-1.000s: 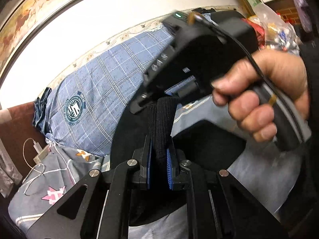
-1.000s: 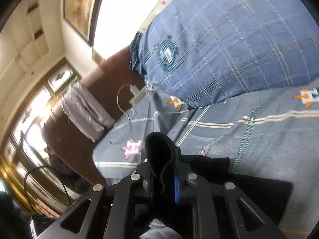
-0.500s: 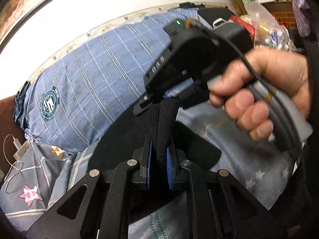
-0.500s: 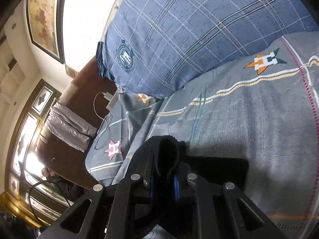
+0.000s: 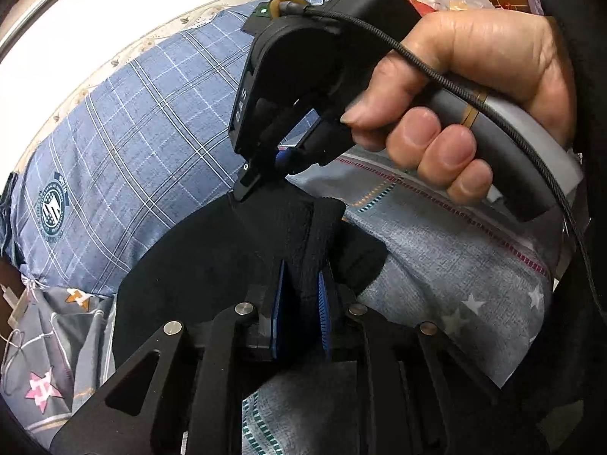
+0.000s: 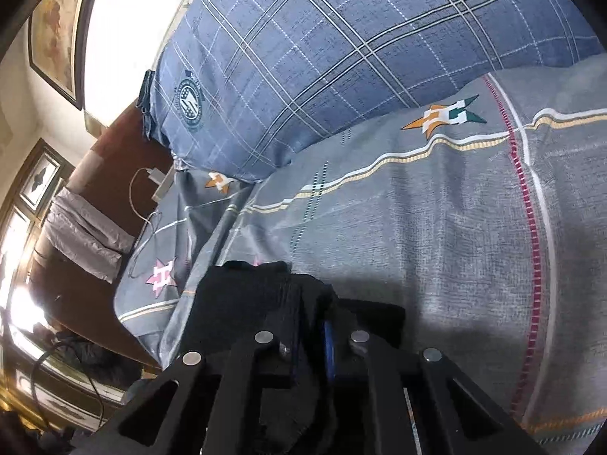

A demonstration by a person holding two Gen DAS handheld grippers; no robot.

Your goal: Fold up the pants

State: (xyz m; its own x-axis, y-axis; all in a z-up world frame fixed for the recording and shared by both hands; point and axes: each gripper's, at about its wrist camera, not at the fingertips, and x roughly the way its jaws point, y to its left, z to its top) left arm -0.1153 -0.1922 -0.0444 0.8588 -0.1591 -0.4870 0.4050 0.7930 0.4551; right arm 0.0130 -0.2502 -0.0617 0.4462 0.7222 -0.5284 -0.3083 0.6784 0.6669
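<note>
Currently: black pants (image 5: 212, 265), one ribbed edge pinched in both grippers, lowered onto the grey bedspread (image 6: 436, 227) near the plaid pillow (image 6: 322, 57). Left gripper (image 5: 301, 299) easing open, right gripper (image 6: 311, 337) tightening, cloth between each. Next: lay flat, release.

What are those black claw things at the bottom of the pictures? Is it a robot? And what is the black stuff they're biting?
No robot: a person holds a two-finger grabber in each hand, each carrying a camera. One picture looks out from the left gripper, the other from the right gripper. The left view also shows the right hand squeezing its handle. Both grabbers pinch black pants, which are being folded on a grey bedspread with stars, beside a blue checked pillow. The left jaws are just opening, the right closing, with cloth between both.
</note>
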